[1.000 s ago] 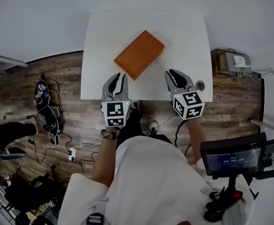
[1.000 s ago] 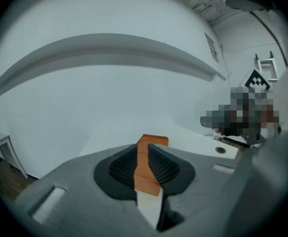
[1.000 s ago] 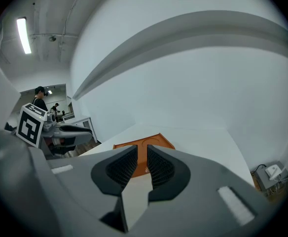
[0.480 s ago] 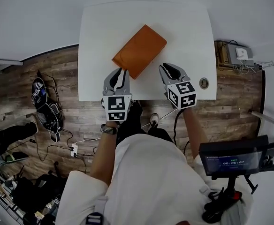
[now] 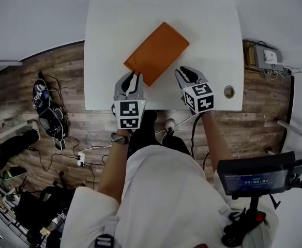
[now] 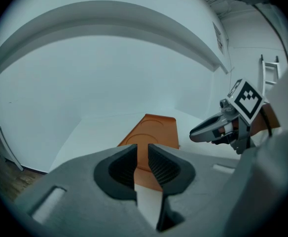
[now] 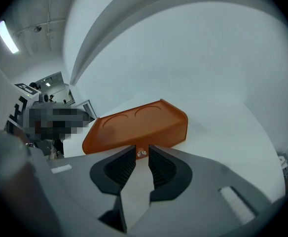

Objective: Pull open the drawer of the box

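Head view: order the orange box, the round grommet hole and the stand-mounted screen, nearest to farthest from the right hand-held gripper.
From the right hand-held gripper, whose jaws have just been opening with nothing between them:
1. Orange box, just up-left of its tips.
2. Round grommet hole, to its right.
3. Screen, far lower right.

- I am holding two grippers: the left gripper [image 5: 133, 76] and the right gripper [image 5: 186, 74]. The right one's jaws have just been opening, with nothing between them.
- I am seeing one orange box [image 5: 156, 53].
- I am seeing one small knob [image 7: 142, 153] on it.
- I am seeing two round marks [image 7: 151, 111] on its top.
- I am seeing one white table [image 5: 109, 45].
- I am seeing one screen [image 5: 254, 177].
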A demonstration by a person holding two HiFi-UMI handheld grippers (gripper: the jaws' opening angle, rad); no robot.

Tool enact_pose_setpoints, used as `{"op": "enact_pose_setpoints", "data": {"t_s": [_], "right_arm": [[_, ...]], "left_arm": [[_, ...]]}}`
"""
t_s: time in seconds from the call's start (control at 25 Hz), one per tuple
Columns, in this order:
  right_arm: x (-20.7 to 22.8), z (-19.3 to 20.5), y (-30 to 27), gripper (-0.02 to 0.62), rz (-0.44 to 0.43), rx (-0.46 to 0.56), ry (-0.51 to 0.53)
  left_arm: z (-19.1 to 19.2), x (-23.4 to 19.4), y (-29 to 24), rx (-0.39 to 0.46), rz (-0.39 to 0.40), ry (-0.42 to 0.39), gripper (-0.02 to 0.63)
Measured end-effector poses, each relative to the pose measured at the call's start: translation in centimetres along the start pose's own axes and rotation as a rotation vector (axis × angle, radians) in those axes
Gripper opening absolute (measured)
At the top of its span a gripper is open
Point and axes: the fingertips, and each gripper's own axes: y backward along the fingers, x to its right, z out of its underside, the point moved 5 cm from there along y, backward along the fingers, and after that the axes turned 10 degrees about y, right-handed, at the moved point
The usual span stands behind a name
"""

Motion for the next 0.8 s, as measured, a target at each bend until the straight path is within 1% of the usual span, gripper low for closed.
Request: {"op": "enact_pose_setpoints", "data": {"t_s": [0.2, 0.36, 0.44, 0.64, 0.8], "right_arm": [[-0.4, 1.0, -0.6, 0.089, -0.018, -0.03, -0.013], [-0.8, 1.3, -1.2, 0.098, -0.033, -0.045, -0.014], [-1.0, 1.4, -1.5, 0.103, -0.039, -0.053, -0.011], [-1.2, 1.9, -1.8, 0.123, -0.057, -0.06, -0.01], [-1.4, 1.8, -1.9, 0.123, -0.077, -0.05, 0.015]], "left_arm": [[0.8, 0.9, 0.6, -0.029, 0.005, 0.006, 0.069], [1.4, 0.6, 1.2, -0.056, -0.05, 0.027, 0.098], [1.5, 0.3, 1.5, -0.063, -0.063, 0.033, 0.103], [1.5, 0.6, 2.1, -0.063, -0.056, 0.022, 0.104], [1.6, 0.4, 2.3, -0.06, -0.056, 0.02, 0.104]]}}
